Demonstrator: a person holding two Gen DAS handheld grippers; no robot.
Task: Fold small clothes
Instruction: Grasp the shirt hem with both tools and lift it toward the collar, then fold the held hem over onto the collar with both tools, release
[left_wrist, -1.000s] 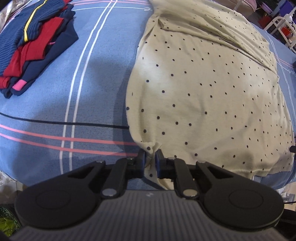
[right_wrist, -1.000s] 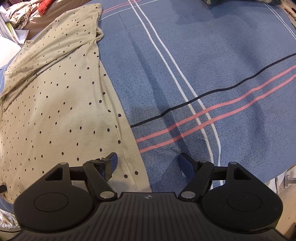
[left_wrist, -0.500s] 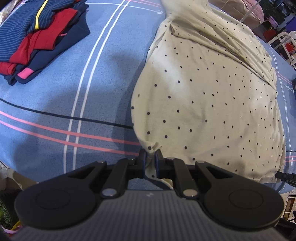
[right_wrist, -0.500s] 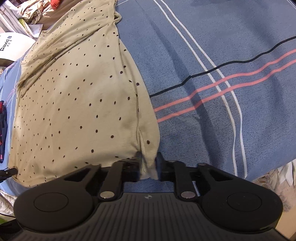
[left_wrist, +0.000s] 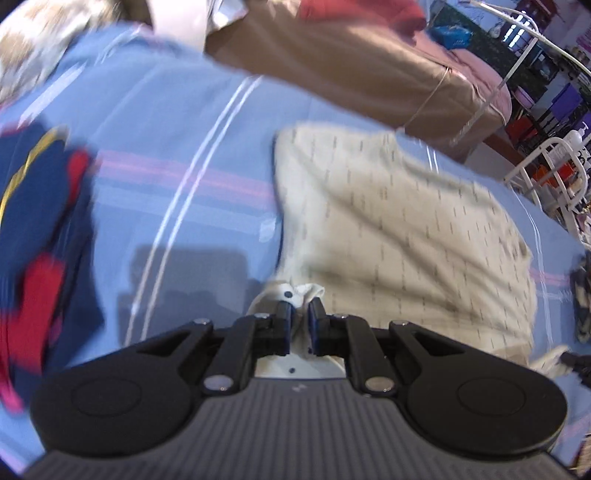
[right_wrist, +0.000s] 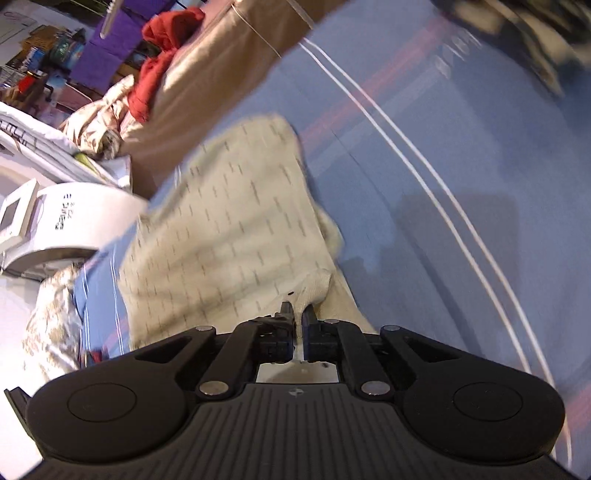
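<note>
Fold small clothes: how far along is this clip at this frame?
Done: a navy and red pile already lies on the blue sheet. In hand: left gripper and right gripper, its fingers closing, each pinch a corner of the dotted beige garment. Left: its fold is not yet laid down.

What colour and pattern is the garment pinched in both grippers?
Beige with small dark dots, the thin cloth garment; clearest in the left wrist view.

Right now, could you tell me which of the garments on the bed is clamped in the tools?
The beige dotted garment: both the left tool and right tool pinch its corners. The navy-and-red pile lies untouched to its left.
</note>
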